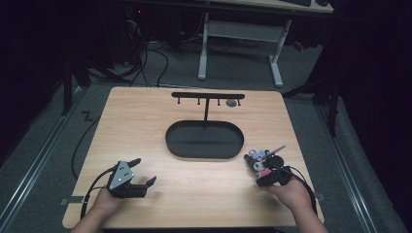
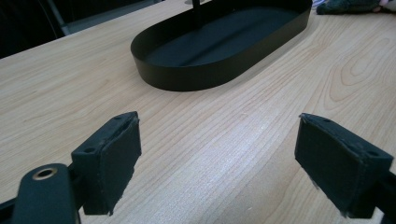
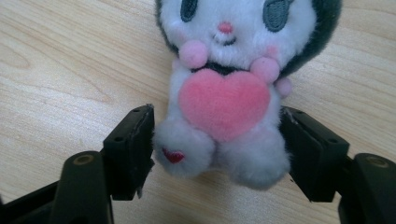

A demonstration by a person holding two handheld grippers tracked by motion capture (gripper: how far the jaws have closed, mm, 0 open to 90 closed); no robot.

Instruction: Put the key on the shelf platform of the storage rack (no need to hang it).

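Wooden table [image 1: 194, 194]: left gripper [image 1: 144, 174] wide open (level, empty), right gripper [image 3: 217, 135] jaws gripping plush toy [image 3: 229, 93].

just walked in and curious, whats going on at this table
A person holds a pair of tongs in each hand at a wooden table. The right tongs have their pads against both sides of a small plush toy with a pink heart, lying on the table near the right edge. The left tongs stand wide open over bare wood, holding nothing. A black oval tray with a hook stand sits in the middle; the toy is outside it.
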